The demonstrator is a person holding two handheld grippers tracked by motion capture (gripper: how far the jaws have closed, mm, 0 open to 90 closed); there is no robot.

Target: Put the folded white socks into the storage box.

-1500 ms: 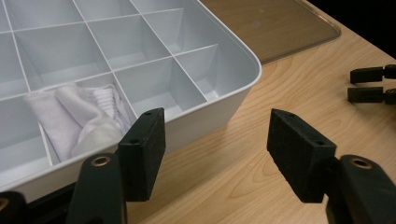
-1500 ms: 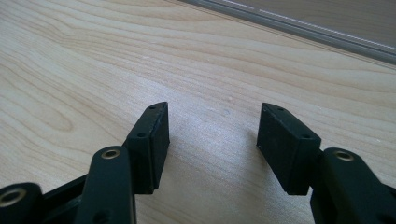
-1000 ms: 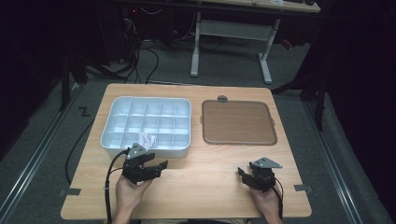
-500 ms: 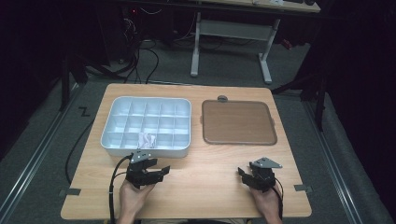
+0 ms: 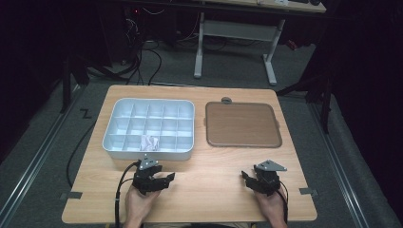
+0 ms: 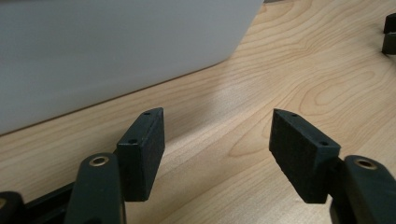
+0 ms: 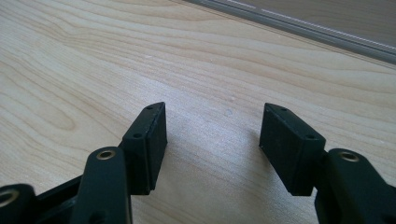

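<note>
My left claw [image 5: 157, 178] rests released and empty on the pale wooden worktop [image 5: 209, 190], just beside the white plastic compartment tray [image 5: 119, 142], where a crumpled white scrap [image 5: 149, 142] lies in a front compartment. My right claw [image 5: 254, 179] rests released near the flat brown lid [image 5: 242, 124].

Wooden table [image 5: 209, 190]: white compartment tray [image 5: 110, 128] left, brown flat tray [image 5: 242, 124] right, just apart.
</note>
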